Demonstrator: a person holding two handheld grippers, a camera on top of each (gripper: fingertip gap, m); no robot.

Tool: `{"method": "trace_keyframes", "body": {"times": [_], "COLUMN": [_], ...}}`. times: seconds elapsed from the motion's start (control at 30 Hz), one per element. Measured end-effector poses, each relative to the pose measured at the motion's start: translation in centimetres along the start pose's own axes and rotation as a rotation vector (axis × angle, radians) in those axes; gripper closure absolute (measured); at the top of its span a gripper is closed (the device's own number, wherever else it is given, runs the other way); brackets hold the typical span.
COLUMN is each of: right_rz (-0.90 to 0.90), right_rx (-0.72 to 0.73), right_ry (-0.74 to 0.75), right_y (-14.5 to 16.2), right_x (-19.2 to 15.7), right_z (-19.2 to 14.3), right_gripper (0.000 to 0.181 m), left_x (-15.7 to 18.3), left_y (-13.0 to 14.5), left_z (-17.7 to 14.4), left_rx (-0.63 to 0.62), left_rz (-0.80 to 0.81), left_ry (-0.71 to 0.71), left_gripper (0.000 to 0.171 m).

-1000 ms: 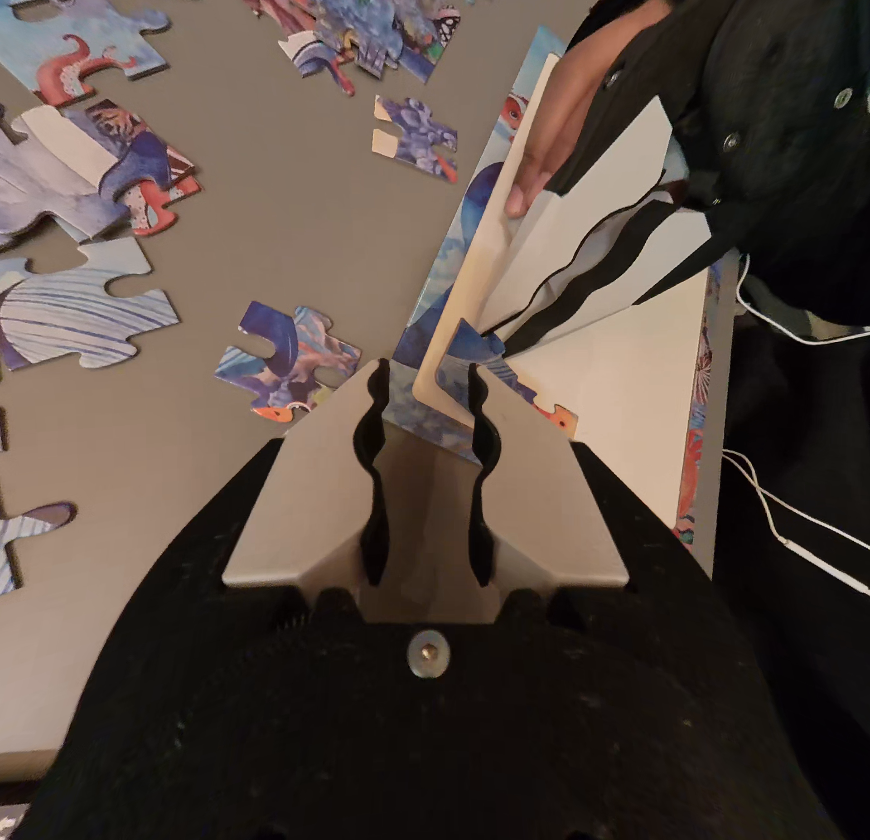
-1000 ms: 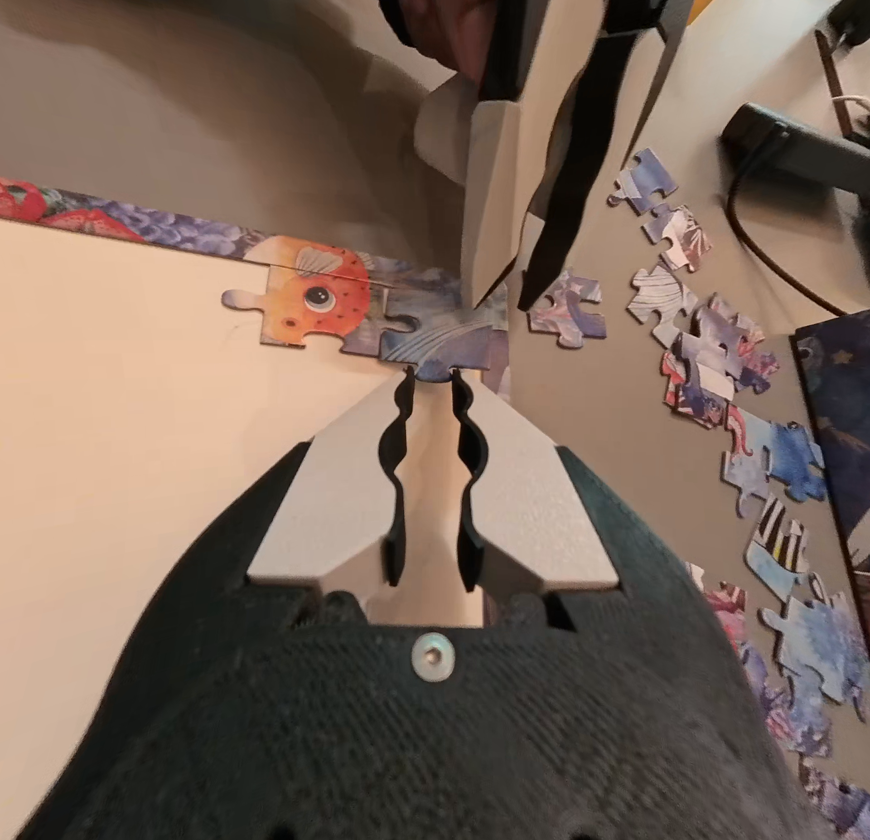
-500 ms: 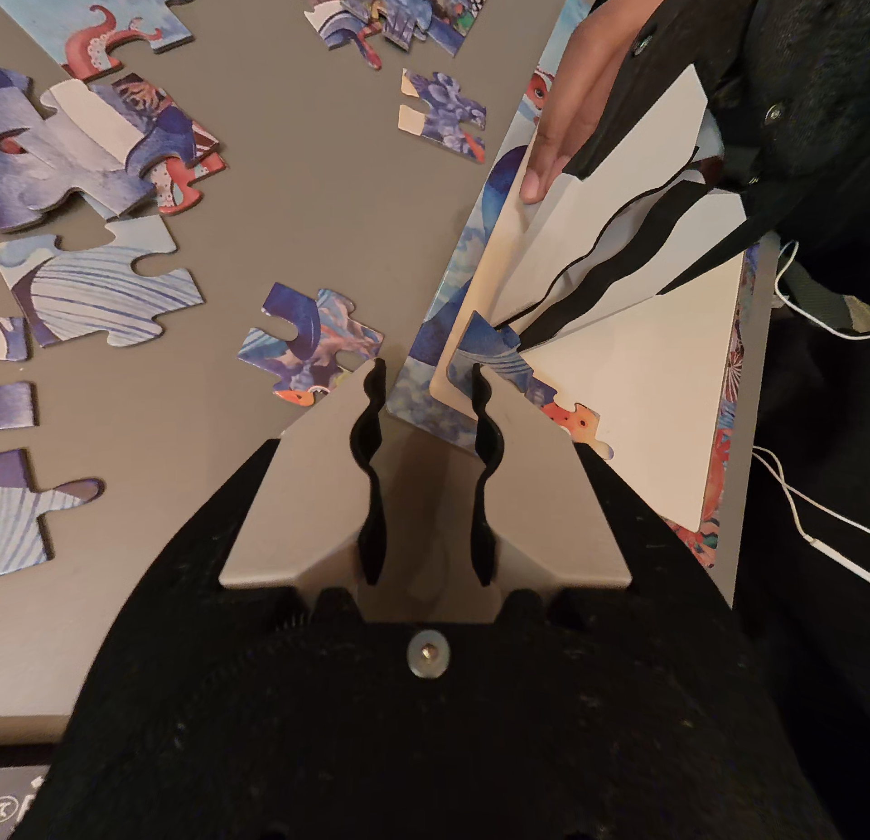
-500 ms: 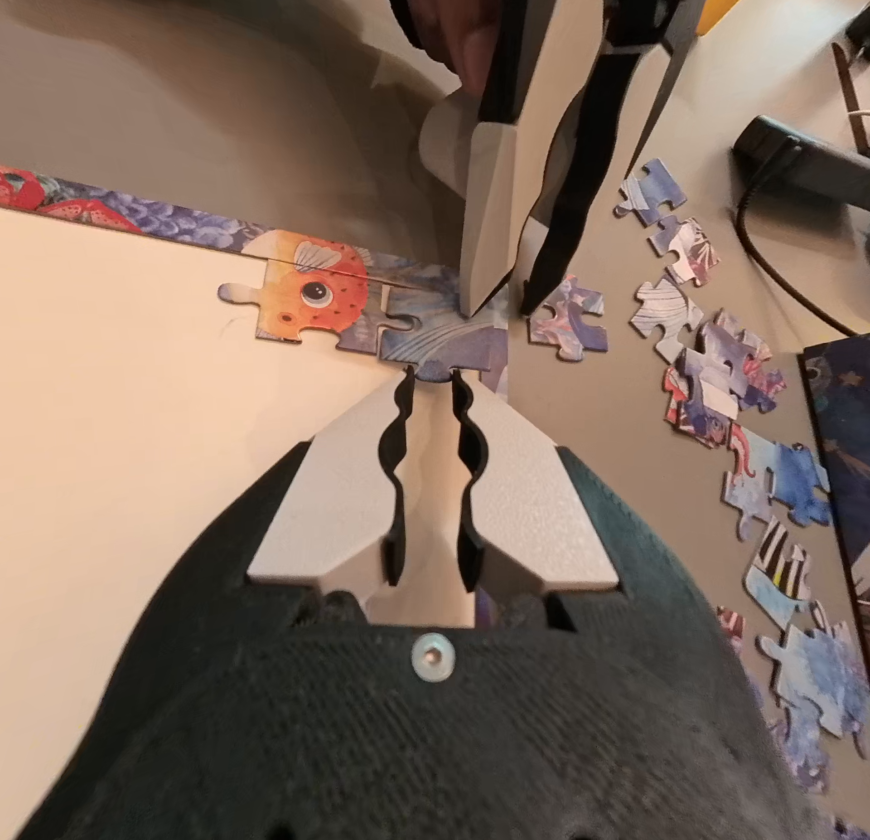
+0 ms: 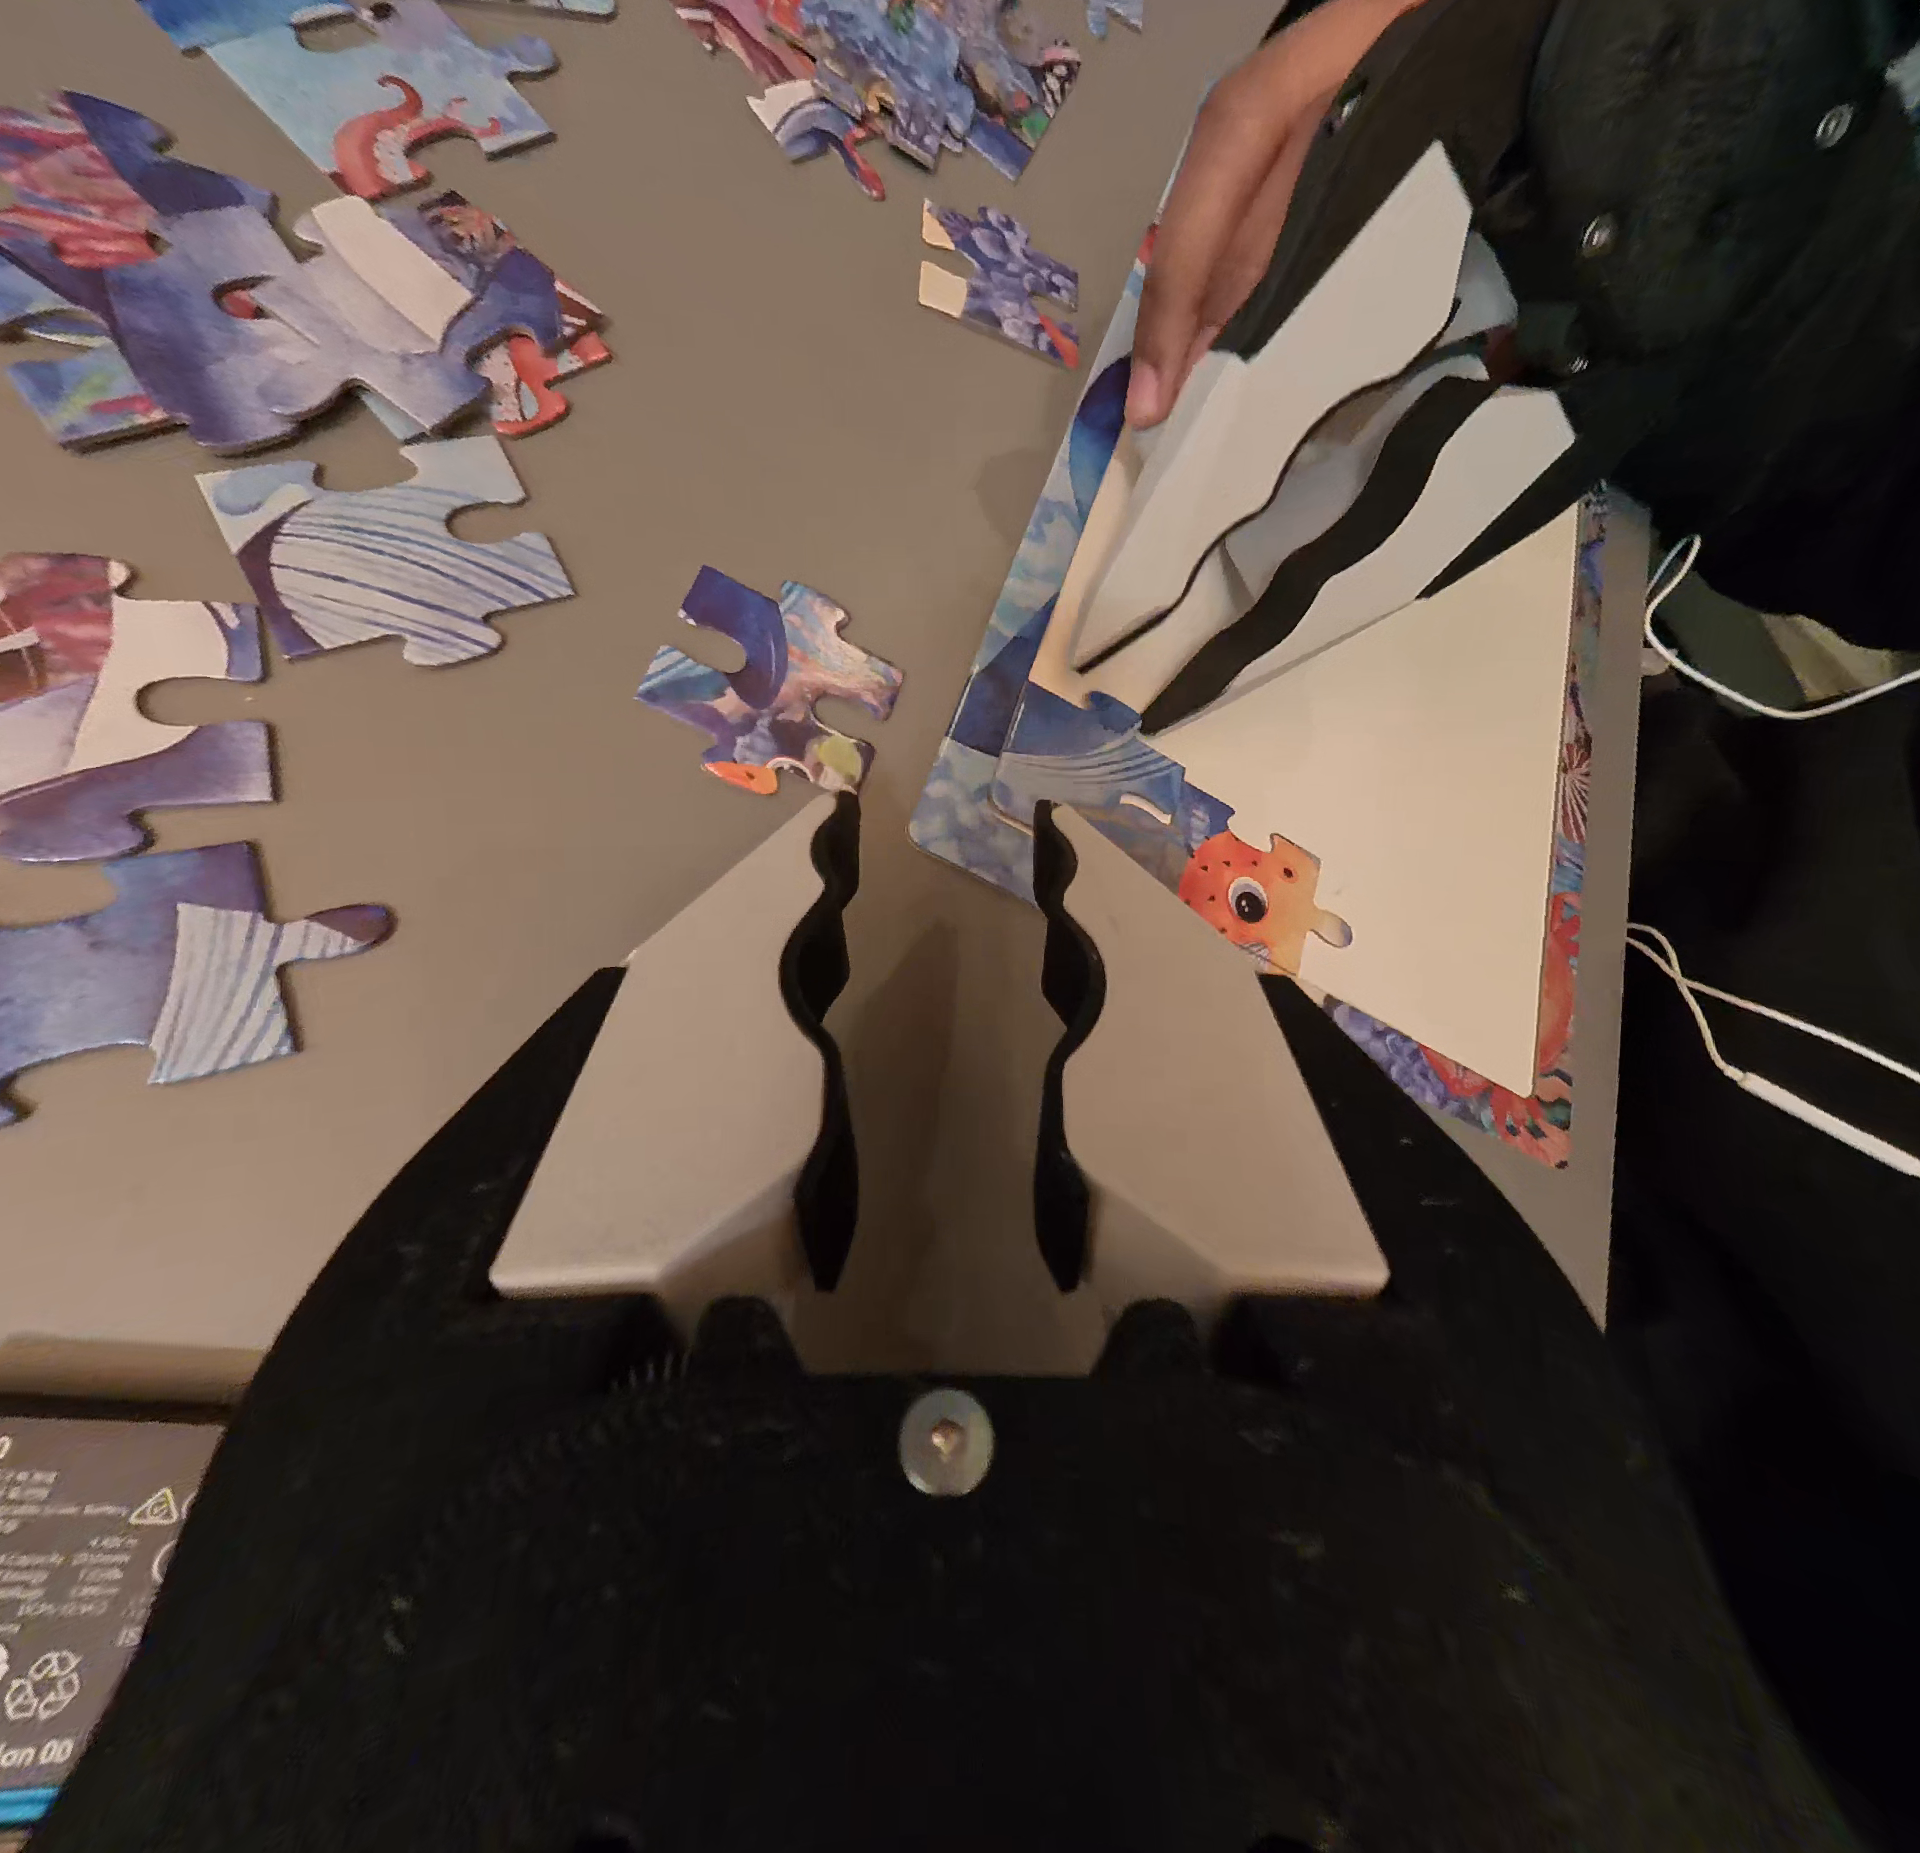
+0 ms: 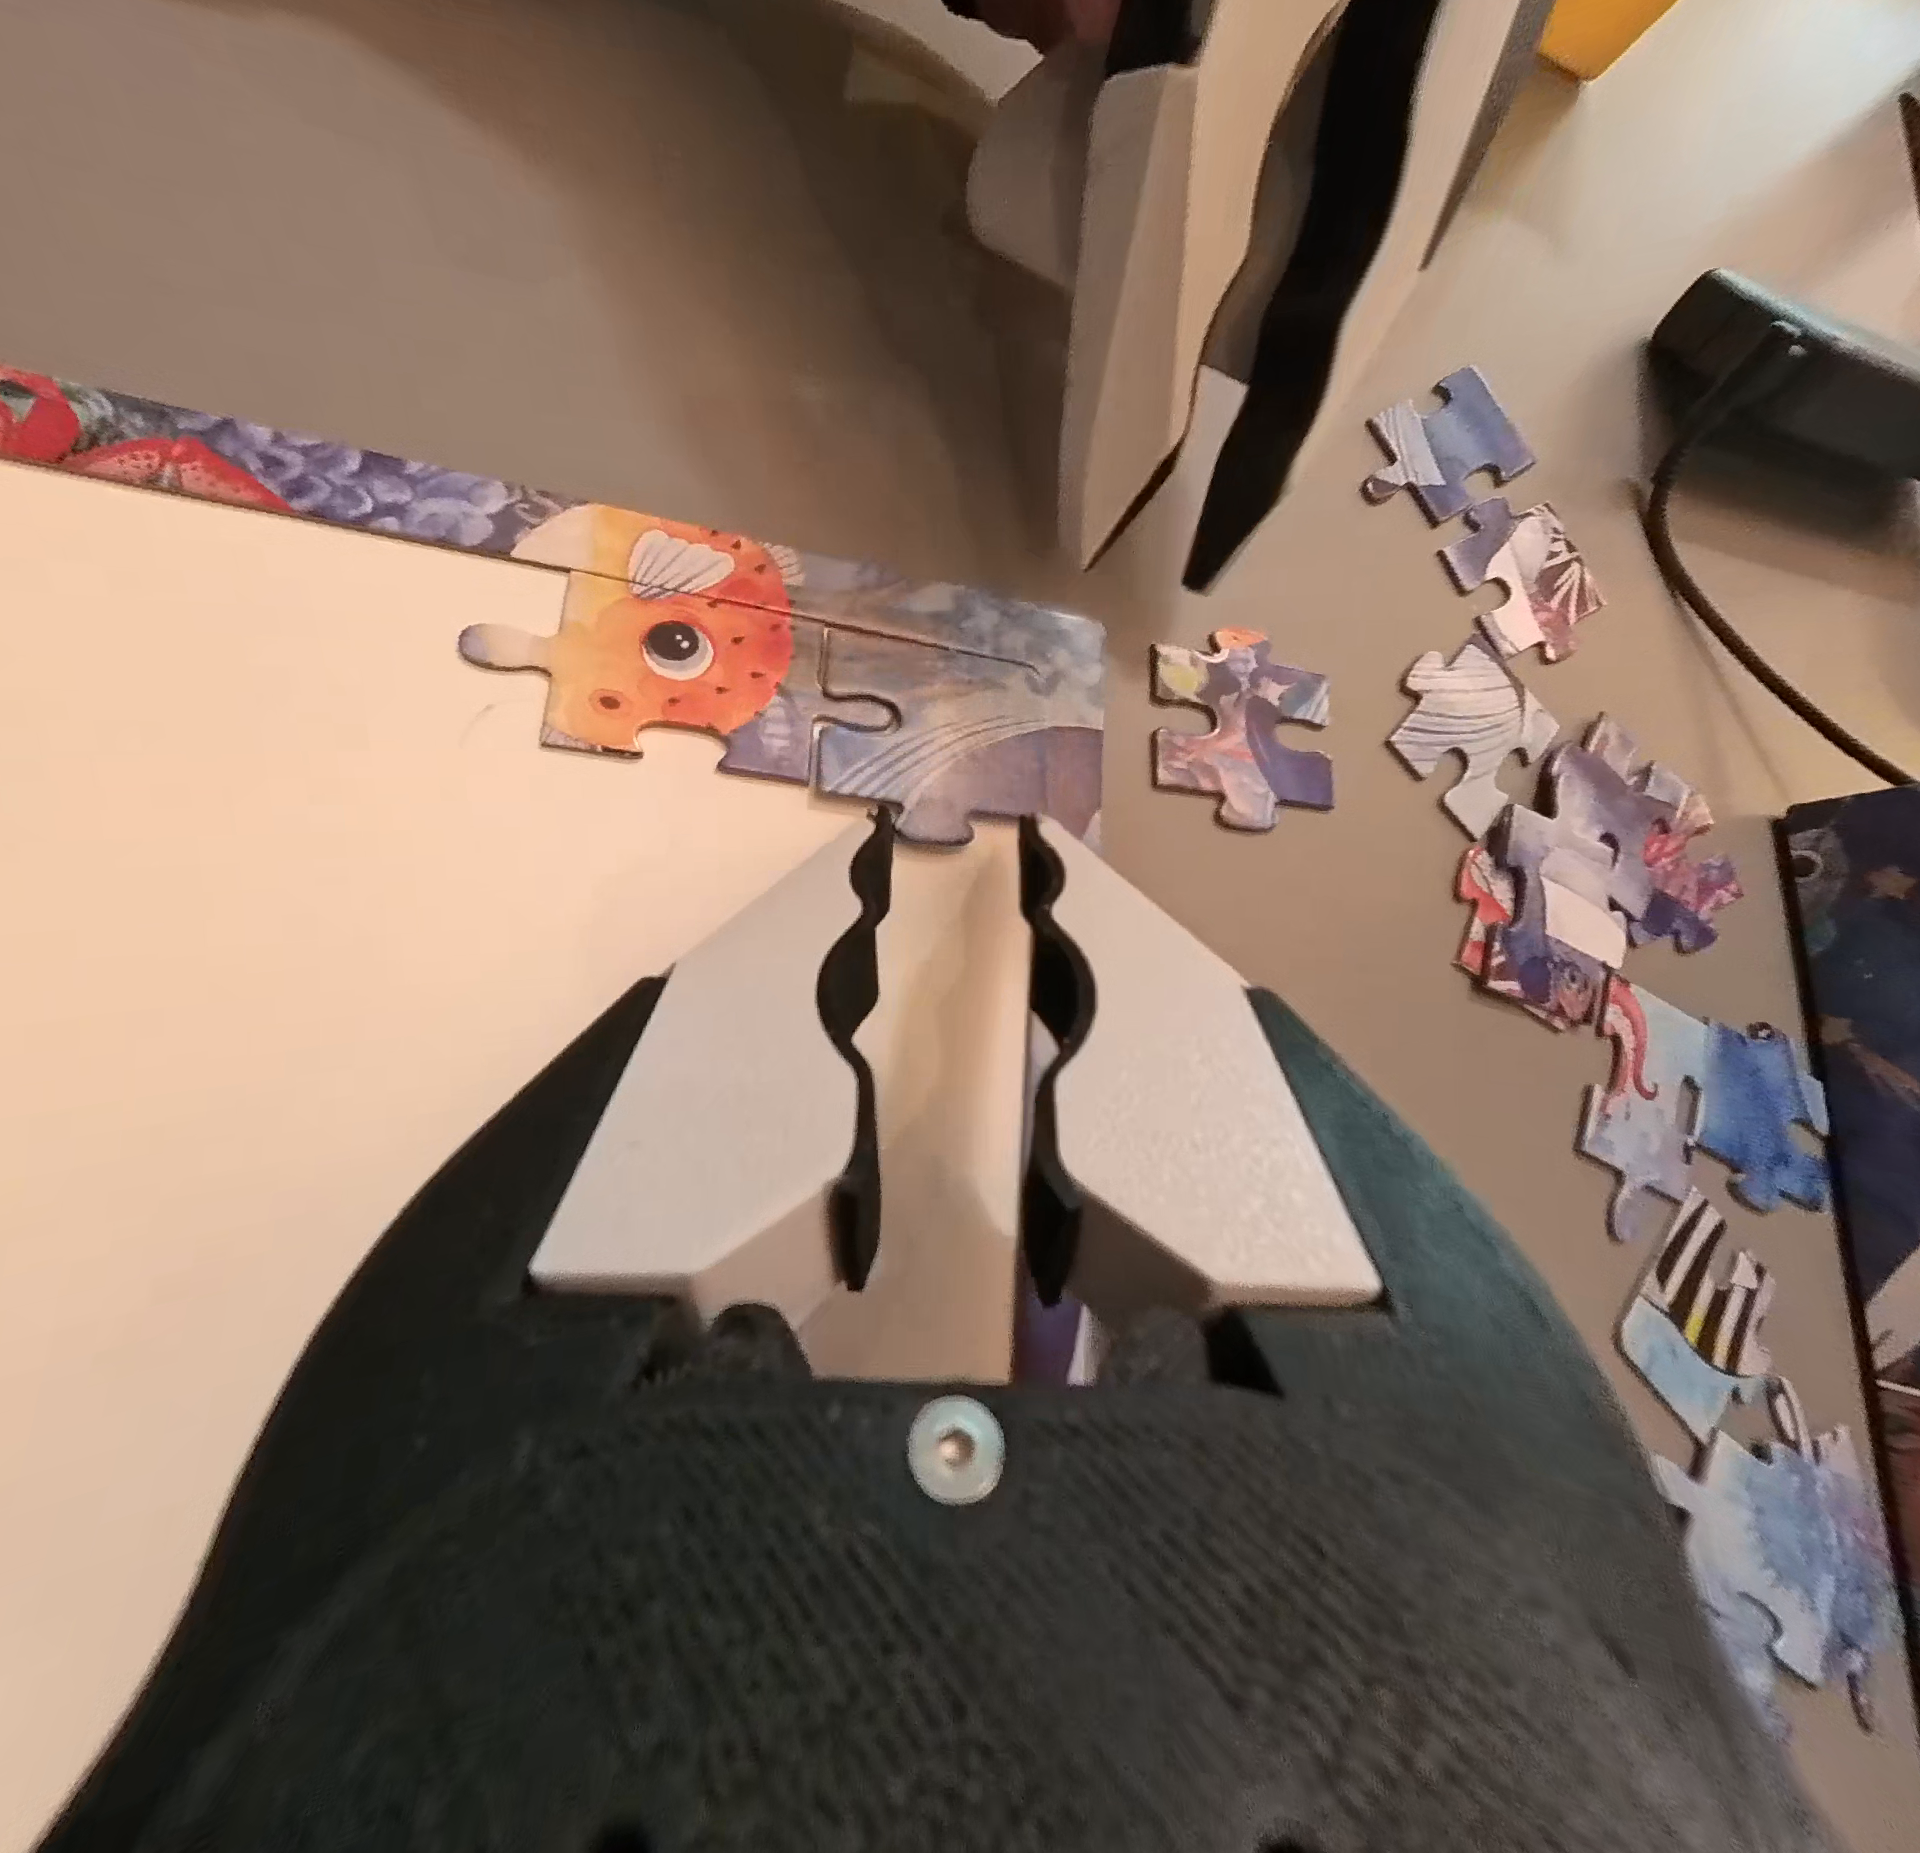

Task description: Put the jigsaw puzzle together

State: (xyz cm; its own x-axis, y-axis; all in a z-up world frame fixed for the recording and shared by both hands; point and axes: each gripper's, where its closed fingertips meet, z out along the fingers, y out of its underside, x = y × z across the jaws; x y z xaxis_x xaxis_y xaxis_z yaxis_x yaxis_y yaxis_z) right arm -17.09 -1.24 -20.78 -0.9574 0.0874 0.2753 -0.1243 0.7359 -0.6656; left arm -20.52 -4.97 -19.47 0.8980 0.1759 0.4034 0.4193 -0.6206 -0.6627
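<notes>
left gripper (image 5: 940,816) has backed off the tray (image 5: 1455,837), jaws apart, empty | right gripper (image 6: 951,827) narrow, empty, at corner piece (image 6: 966,723); piece seated; fetch next

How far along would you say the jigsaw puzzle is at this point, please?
Barely started. Done: two pieces sit in a corner of the puzzle tray, the blue corner piece and the orange fish piece locked to it. In hand: nothing; the left gripper and the right gripper both have open, empty jaws. Left: the tray's bare interior, and the loose pieces scattered over the table.
</notes>
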Motion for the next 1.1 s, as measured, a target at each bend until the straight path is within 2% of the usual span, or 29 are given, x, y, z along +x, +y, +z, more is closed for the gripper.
{"method": "trace_keyframes", "body": {"times": [0.2, 0.53, 0.7, 0.87, 1.1], "right_rz": [0.016, -0.013, 0.001, 0.073, 0.051], "right_rx": [0.047, 0.037, 0.034, 0.024, 0.037], "right_ry": [0.009, 0.056, 0.082, 0.046, 0.038], "right_y": [-0.7, -1.3, -1.0, 0.3, -0.6], "right_x": [-0.2, -0.5, 0.1, 0.1, -0.7], "right_z": [-0.5, 0.5, -0.4, -0.5, 0.3], "right_gripper": [0.159, 0.161, 0.16, 0.159, 0.161], "left_x": [0.2, 0.4, 0.4, 0.3, 0.3], "left_y": [1.2, 1.3, 1.2, 1.2, 1.2], "left_z": [0.8, 0.9, 1.0, 1.0, 1.0], "left_rx": [-0.076, -0.074, -0.073, -0.071, -0.071], "left_rz": [0.016, 0.0, -0.003, -0.006, -0.008], "left_ry": [0.004, 0.022, 0.022, 0.019, 0.018], "left_gripper": [0.141, 0.144, 0.144, 0.145, 0.146]}}
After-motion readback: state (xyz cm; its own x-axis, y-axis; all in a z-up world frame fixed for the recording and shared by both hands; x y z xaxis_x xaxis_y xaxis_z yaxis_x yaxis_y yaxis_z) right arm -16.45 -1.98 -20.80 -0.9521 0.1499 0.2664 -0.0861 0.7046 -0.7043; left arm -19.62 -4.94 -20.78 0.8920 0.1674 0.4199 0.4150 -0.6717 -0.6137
